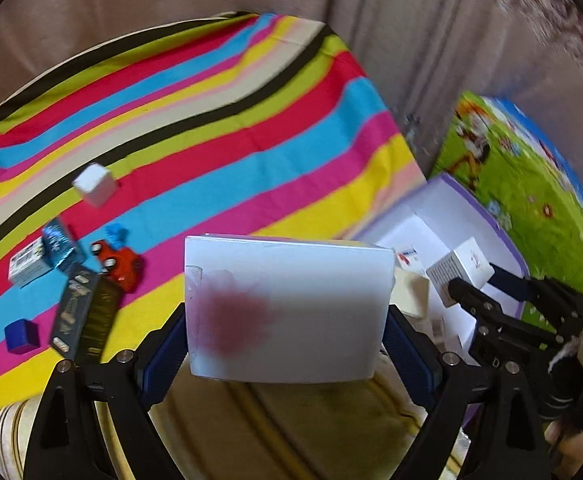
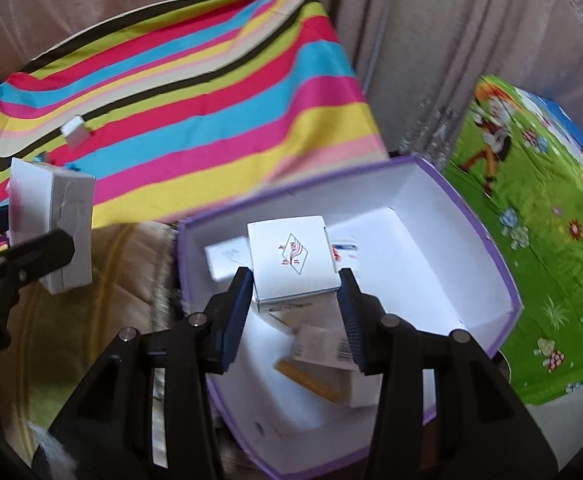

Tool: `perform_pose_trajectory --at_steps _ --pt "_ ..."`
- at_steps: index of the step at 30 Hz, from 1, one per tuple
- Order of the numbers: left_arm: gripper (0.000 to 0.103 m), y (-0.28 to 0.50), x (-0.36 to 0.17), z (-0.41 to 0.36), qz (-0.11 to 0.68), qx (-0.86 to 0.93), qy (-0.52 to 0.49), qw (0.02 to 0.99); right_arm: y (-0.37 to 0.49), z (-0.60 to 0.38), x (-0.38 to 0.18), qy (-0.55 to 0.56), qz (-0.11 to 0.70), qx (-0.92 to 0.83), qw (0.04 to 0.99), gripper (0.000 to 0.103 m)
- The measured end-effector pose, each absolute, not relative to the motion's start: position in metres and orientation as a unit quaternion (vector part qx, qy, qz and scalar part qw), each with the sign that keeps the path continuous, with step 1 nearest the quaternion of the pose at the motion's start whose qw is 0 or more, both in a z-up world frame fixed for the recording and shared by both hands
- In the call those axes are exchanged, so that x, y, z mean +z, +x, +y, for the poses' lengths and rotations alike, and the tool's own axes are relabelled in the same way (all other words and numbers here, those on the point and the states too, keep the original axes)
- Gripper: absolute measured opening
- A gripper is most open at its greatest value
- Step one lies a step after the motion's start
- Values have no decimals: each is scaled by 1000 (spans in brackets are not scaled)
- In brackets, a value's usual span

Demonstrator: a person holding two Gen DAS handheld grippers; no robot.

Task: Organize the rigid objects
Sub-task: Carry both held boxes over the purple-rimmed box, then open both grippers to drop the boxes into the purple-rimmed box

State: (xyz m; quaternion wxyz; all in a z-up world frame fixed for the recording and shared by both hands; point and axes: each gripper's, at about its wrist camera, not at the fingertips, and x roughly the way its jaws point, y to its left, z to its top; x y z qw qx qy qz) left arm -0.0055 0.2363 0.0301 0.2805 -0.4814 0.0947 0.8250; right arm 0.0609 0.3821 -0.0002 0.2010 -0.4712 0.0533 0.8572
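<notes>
The left gripper [image 1: 287, 312] has its jaws closed on the side faces of a flat white carton [image 1: 287, 304], held in the air over the near edge of the striped cloth [image 1: 251, 120], left of the purple-rimmed box [image 2: 503, 276]. The right gripper [image 2: 295, 300] clamps a small white cube box [image 2: 291, 260] above that box's open interior. Both look like light, stiff cardboard with smooth faces, so a firm squeeze across opposite flat sides should suit them; pressing hard could dent them.
</notes>
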Motion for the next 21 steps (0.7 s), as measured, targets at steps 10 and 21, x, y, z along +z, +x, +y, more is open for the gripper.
perform_pose_trajectory --at_steps 10,21 --pt "92 13 25 277 134 806 -486 309 87 416 -15 -484 77 838 239 48" --pt "95 29 21 308 142 780 -491 362 101 442 -14 -474 116 833 261 48"
